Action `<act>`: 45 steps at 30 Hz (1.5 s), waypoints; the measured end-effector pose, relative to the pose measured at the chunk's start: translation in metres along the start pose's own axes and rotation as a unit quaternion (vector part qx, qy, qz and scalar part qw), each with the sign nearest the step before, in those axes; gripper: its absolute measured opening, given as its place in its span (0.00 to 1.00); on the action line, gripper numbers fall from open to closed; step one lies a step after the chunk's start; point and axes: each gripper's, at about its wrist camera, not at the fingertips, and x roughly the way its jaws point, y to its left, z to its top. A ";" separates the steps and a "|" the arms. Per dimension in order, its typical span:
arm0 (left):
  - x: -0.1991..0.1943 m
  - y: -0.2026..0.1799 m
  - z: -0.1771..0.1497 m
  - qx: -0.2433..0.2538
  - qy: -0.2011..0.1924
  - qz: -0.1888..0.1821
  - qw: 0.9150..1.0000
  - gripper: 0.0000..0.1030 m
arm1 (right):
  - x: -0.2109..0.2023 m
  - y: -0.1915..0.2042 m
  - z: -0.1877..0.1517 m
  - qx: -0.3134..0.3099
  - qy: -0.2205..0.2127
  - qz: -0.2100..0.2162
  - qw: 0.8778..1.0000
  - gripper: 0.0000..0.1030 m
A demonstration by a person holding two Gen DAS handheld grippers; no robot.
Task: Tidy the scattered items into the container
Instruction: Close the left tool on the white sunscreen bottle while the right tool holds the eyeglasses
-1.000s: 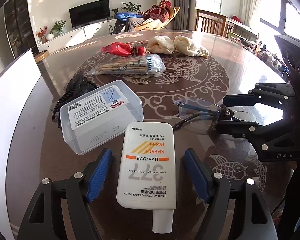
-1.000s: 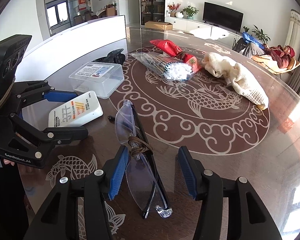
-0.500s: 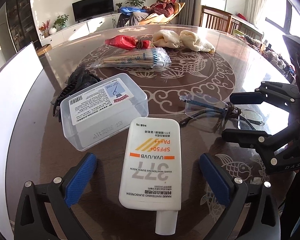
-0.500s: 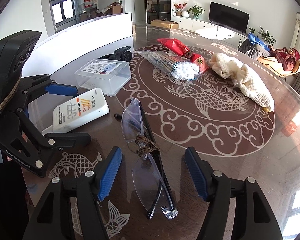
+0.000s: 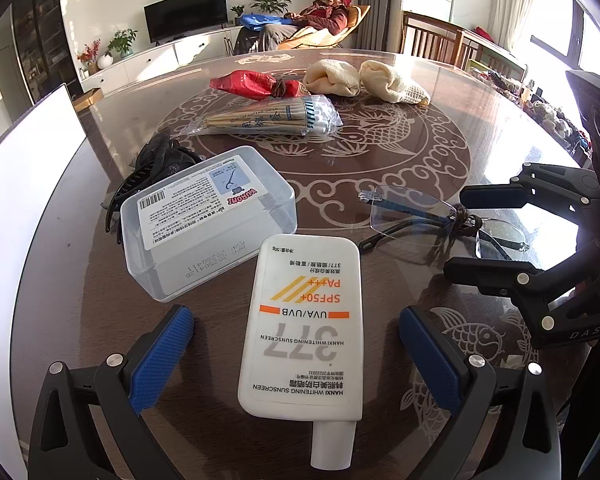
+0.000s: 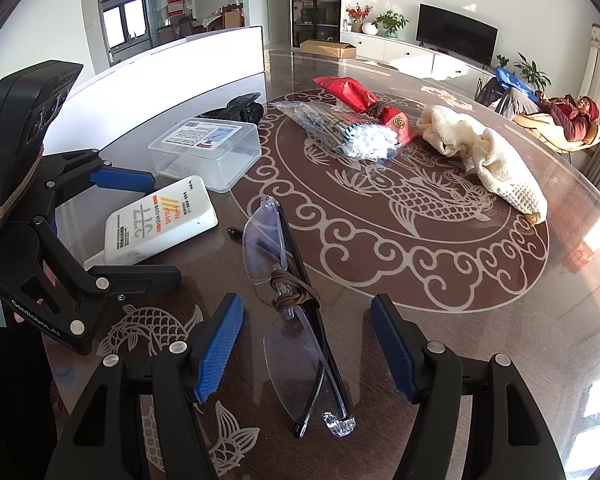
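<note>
A white sunscreen tube [image 5: 304, 320] lies flat on the table between the fingers of my left gripper [image 5: 294, 320]. The jaws stand wide open, and both blue pads are clear of the tube. To its right, folded rimless glasses [image 6: 292, 292] with a brown cord knotted round them lie between the fingers of my right gripper [image 6: 308, 304]. That gripper is open too, its pads apart from the frame. A clear lidded plastic box [image 5: 208, 220] sits just beyond the tube. A tall white container wall [image 5: 28, 160] stands at the table's left edge.
Behind the box lies a black hair clip [image 5: 156, 164]. Farther back are a bag of cotton swabs [image 5: 268, 120], a red packet [image 5: 252, 84] and a cream cloth [image 5: 364, 80]. The round glass-topped table [image 6: 420, 264] has bare surface on the right. A person reclines in a chair beyond it.
Both grippers' jaws have spread wider, the left one much more. The sunscreen tube and the glasses lie where they were.
</note>
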 end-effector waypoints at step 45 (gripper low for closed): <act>0.000 0.001 0.004 0.017 0.012 -0.012 1.000 1.00 | 0.007 0.002 0.007 -0.012 0.010 0.010 1.000 0.79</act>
